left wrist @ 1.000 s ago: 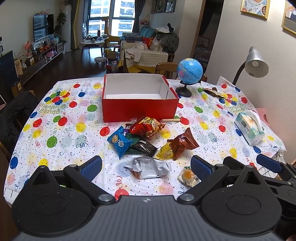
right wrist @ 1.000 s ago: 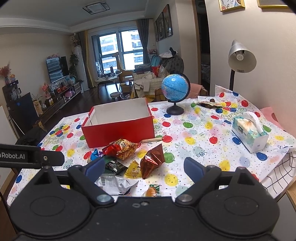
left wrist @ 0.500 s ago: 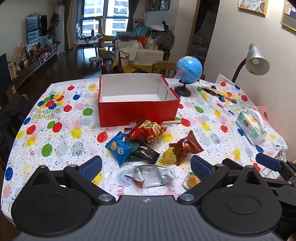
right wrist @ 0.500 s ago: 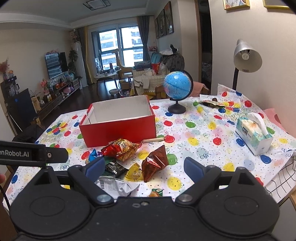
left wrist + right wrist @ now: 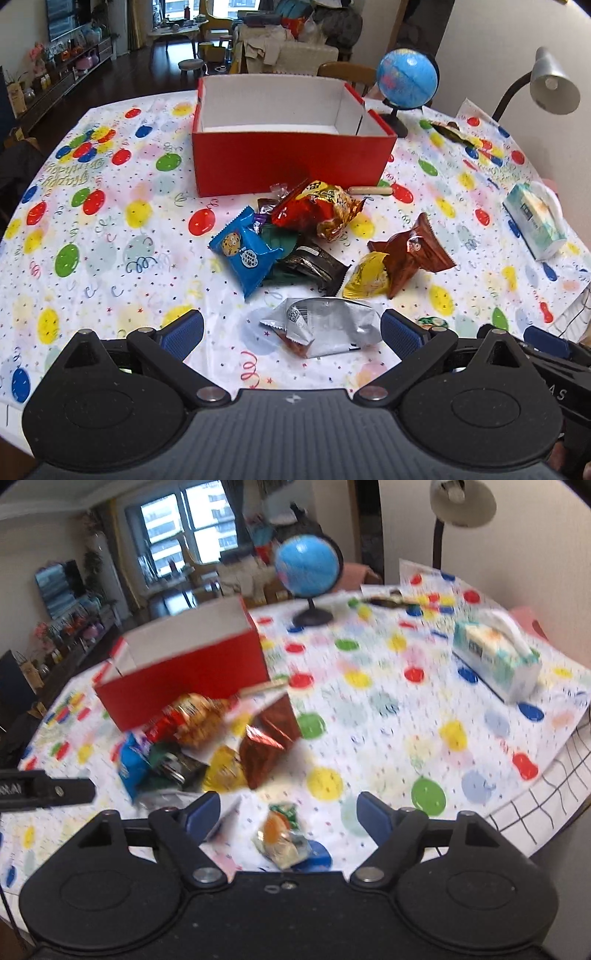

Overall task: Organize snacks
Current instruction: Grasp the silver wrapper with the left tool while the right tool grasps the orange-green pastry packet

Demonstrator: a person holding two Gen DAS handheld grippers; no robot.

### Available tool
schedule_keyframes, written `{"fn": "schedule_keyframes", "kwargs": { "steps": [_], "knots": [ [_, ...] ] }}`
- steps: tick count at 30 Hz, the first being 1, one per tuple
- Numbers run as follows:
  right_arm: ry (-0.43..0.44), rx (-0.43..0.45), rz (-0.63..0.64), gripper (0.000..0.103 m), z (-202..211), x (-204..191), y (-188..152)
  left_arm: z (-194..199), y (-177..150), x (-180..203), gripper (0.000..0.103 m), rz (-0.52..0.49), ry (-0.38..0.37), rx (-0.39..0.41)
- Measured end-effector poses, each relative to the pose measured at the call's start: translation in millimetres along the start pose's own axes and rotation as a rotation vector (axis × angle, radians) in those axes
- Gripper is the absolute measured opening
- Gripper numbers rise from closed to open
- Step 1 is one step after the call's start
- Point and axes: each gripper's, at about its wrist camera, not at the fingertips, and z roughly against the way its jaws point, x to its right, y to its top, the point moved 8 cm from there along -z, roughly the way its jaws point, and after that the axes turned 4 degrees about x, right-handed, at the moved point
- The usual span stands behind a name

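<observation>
Early stage of the sorting task. The red box (image 5: 291,162) stands open on the balloon-print tablecloth (image 5: 110,236), and as much of its white interior as the left wrist view shows holds no snack; the near floor of the box is hidden behind its front wall.

All the snacks lie loose on the cloth in front of the box: a blue cookie packet (image 5: 245,253), a red and gold bag (image 5: 317,212), a dark packet (image 5: 314,264), a yellow packet (image 5: 367,277), a brown foil bag (image 5: 410,251) and a silver pouch (image 5: 328,326). A small orange and green sweet (image 5: 282,836) lies apart, nearest the table edge.

The left gripper (image 5: 291,332) has its jaws wide apart, with the silver pouch lying between them but not pressed. The right gripper (image 5: 286,814) frames the small sweet; its jaws are closing, yet the pads stand clear of the wrapper. This view is motion-blurred, so contact is judged, not certain.

Neither tool holds anything. Nothing appears to be sorted yet: every snack remains to be lifted and placed, presumably in the box. The globe (image 5: 406,79), tissue pack (image 5: 535,219) and lamp (image 5: 552,86) take no part.
</observation>
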Motion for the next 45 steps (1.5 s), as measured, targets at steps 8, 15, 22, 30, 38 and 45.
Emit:
{"fn": "schedule_keyframes", "kwargs": {
  "steps": [8, 15, 22, 30, 38, 45],
  "knots": [
    [0.025, -0.125, -0.003, 0.065, -44.5, 4.0, -26.5, -51.3, -13.7, 20.0, 0.102, -0.128, -0.069, -0.07],
    [0.052, -0.197, -0.006, 0.049, -69.3, -3.3, -35.7, -86.5, -19.3, 6.5, 0.098, -0.091, -0.127, -0.161],
    [0.06, -0.21, -0.031, 0.037, -79.2, -4.5, -38.5, -98.8, -24.5, 0.4, 0.068, -0.075, -0.162, -0.213],
    [0.062, -0.21, -0.029, 0.034, -79.8, -7.1, -37.6, -102.7, -25.6, -4.3, 0.03, -0.022, -0.181, -0.236],
    [0.065, -0.187, -0.011, 0.033, -68.4, -8.8, -35.0, -89.8, -22.8, -0.6, 0.026, -0.003, -0.183, -0.195],
    [0.091, -0.111, 0.01, 0.033, -43.0, -7.8, -18.7, -55.8, -7.6, 9.5, 0.019, -0.027, -0.166, -0.101]
  ]
}}
